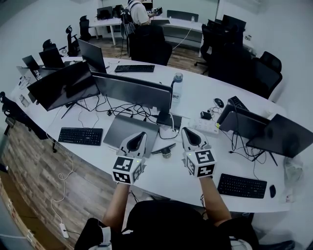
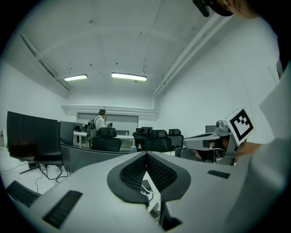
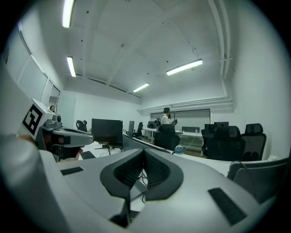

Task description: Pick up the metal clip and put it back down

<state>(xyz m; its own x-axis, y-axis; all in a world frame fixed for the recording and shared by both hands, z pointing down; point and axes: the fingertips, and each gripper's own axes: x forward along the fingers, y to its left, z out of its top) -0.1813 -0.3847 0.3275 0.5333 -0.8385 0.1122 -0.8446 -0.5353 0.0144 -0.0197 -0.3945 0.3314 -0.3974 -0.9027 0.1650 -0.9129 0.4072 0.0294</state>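
Note:
The metal clip (image 1: 165,152) lies on the white desk (image 1: 161,178), in the gap between my two grippers and below them. My left gripper (image 1: 139,135) is held above the desk just left of the clip, its jaws shut with nothing between them. My right gripper (image 1: 189,132) hangs just right of the clip, also shut and empty. In the left gripper view the left gripper (image 2: 146,155) points level across the room, its tips meeting. The right gripper view shows the right gripper (image 3: 143,151) the same way. Neither gripper touches the clip.
A closed grey laptop (image 1: 128,130) lies just beyond the left gripper. Behind it stand dark monitors (image 1: 133,90), tangled cables and a water bottle (image 1: 177,87). Keyboards (image 1: 80,135) (image 1: 242,186) flank me. A power strip (image 1: 206,127) lies right. A person (image 1: 138,11) stands far back.

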